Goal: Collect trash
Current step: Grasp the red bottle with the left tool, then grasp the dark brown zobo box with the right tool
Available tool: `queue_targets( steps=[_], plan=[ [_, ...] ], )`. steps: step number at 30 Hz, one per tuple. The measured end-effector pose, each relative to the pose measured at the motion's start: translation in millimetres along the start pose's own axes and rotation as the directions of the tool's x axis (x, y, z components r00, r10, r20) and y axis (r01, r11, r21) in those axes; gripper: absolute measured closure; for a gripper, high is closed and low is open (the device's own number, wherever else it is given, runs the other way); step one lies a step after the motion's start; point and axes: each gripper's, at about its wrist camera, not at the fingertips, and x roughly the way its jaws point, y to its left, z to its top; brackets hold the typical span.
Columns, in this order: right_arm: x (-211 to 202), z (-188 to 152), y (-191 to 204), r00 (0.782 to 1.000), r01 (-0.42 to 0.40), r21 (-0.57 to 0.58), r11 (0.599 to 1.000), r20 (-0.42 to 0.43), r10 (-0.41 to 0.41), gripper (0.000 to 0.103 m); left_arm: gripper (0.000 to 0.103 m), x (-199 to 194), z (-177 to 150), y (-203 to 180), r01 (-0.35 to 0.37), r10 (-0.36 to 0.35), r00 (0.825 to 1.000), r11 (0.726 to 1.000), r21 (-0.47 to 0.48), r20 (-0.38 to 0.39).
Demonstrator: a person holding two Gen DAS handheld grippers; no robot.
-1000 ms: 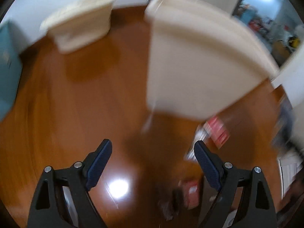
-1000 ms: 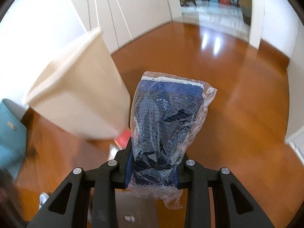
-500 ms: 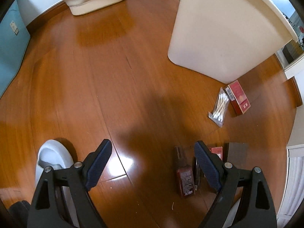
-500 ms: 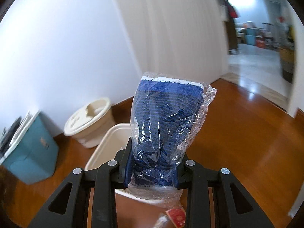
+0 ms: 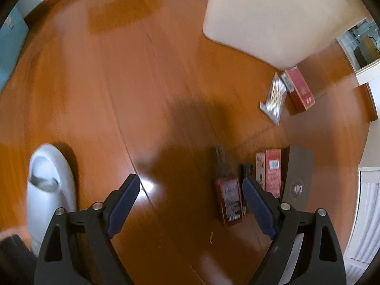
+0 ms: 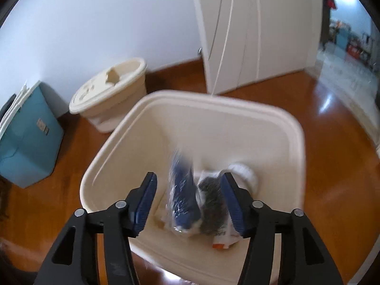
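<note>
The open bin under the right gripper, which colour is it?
Cream; the open bin shows best in the right wrist view.

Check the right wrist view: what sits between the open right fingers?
The blue bag and other trash, inside the bin under the right gripper; neither finger touches the bag.

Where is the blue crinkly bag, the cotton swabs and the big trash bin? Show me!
blue crinkly bag (image 6: 181,197), right wrist view, on its blue middle inside the bin.
cotton swabs (image 5: 274,97), left wrist view, on the middle of the clear pack on the floor.
big trash bin (image 6: 213,99), right wrist view, on its far rim.
</note>
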Motion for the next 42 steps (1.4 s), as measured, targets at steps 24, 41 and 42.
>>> queue_targets(
  steps=[24, 41, 42],
  plan=[
    [-40, -312, -69, 0.934, 0.169, 0.205, 0.964, -0.345, -0.09, 0.019, 0.039, 74, -16, -34, -0.087, 0.082, 0.994, 0.993, -0.085, -0.067],
    [28, -375, 4, 0.836, 0.214, 0.011, 0.977, -0.519, -0.177, 0.008, 0.073, 40, -36, -4, -0.023, 0.021, 1.0, 0.992, -0.127, -0.019],
    [34, -377, 2, 0.831, 0.217, 0.031, 0.976, -0.53, -0.168, 0.008, 0.073, 37, -36, -3, -0.019, 0.018, 1.0, 0.992, -0.129, -0.013]
  ],
)
